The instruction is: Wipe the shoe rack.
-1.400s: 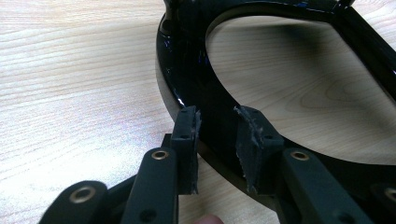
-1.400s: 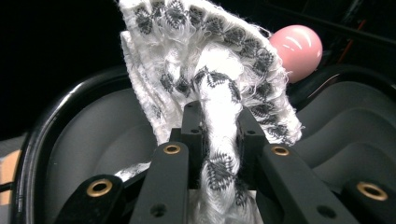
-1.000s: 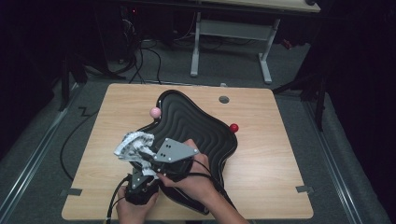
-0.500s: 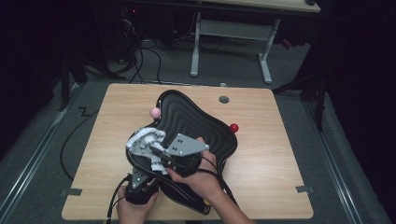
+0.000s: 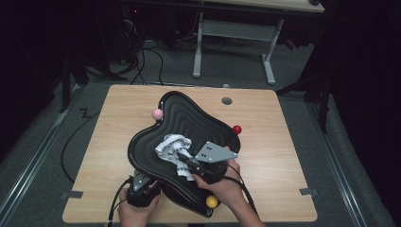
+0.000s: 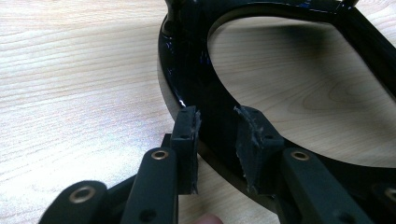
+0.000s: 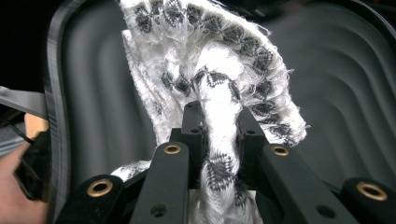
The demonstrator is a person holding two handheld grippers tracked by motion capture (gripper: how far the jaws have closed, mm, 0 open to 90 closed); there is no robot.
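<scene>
Since a second earlier, we had dragged the cloth (image 5: pixel 173 147) rightward across the black tray (image 5: pixel 198 116), right gripper (image 5: pixel 187 163) clamped on it, left gripper (image 6: pixel 215 128) pinching the tray's rim. Next, probably another wiping stroke.

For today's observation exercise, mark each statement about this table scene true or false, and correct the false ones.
1. The right gripper is shut on the white patterned cloth. True.
2. The cloth lies on the bare wooden table. False: it is over the black wavy tray.
3. The left gripper has its fingers on either side of the tray's rim. True.
4. A red ball sits at the tray's edge. True.
5. The tray holds several cups. False: the cloth alone is on it.
</scene>
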